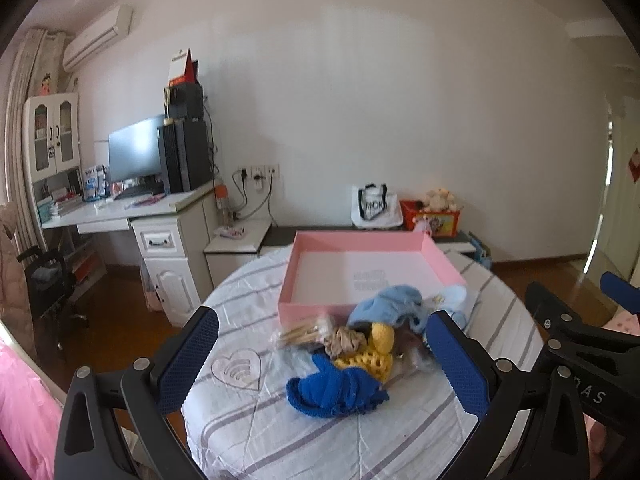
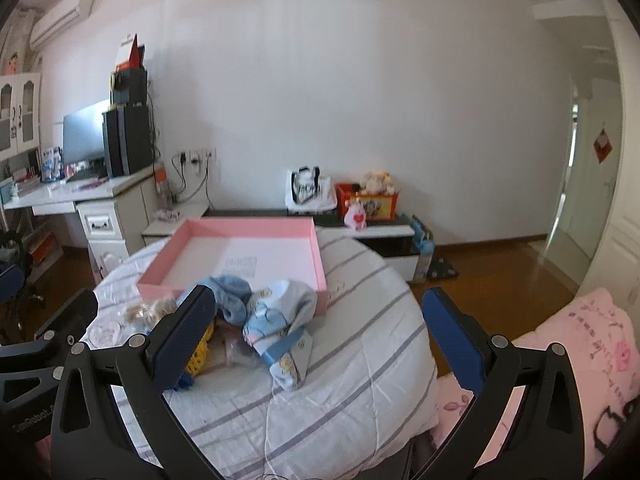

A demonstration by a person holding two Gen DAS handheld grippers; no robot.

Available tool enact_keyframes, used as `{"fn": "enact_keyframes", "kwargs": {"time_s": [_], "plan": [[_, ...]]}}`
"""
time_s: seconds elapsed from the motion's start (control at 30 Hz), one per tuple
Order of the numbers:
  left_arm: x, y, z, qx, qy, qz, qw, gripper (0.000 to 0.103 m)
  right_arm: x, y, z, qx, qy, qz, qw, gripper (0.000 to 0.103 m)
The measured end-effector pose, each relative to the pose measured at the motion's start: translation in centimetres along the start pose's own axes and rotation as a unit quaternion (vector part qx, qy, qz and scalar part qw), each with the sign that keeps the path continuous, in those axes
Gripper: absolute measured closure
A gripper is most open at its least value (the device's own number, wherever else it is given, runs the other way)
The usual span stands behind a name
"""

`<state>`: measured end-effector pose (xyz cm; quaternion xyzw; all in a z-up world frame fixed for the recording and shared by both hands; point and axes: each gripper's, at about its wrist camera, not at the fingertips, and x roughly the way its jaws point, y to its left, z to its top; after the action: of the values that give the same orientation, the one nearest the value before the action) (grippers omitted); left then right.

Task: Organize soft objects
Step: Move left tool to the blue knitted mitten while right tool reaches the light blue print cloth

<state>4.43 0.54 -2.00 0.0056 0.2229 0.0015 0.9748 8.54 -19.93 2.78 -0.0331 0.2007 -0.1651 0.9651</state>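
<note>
A pile of soft things lies on a striped white quilt (image 1: 304, 436) in front of an empty pink tray (image 1: 372, 268). In the left wrist view I see a dark blue knit piece (image 1: 336, 392), a yellow knit piece (image 1: 378, 354), a light blue cloth (image 1: 394, 304), a beige scrunchie (image 1: 344, 340) and a clear packet (image 1: 304, 330). My left gripper (image 1: 322, 344) is open above the pile, holding nothing. In the right wrist view a printed light blue garment (image 2: 280, 320) lies near the tray (image 2: 240, 256). My right gripper (image 2: 316, 316) is open and empty above it.
A white desk (image 1: 132, 208) with a monitor and computer tower stands at the left. A low cabinet (image 2: 384, 232) by the wall carries a white bag and an orange toy box. A pink pillow (image 2: 592, 360) lies at the right. Wooden floor surrounds the bed.
</note>
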Motion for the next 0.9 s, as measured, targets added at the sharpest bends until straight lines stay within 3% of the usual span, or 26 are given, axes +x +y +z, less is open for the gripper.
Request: {"fn": "enact_keyframes", "kwargs": {"time_s": [0.57,0.9], "plan": [[5.7,0.0,-1.5,0.009,0.1,0.001,0.995,0.0,6.3,1.4,-3.8,-0.027,0.113,0.008,0.993,0.0],[9.0,0.7,-1.9,0.001,0.145,-0.006,0.9893,0.0,8.1,1.2,-4.8,-0.023,0.145,0.008,0.989,0.0]]}}
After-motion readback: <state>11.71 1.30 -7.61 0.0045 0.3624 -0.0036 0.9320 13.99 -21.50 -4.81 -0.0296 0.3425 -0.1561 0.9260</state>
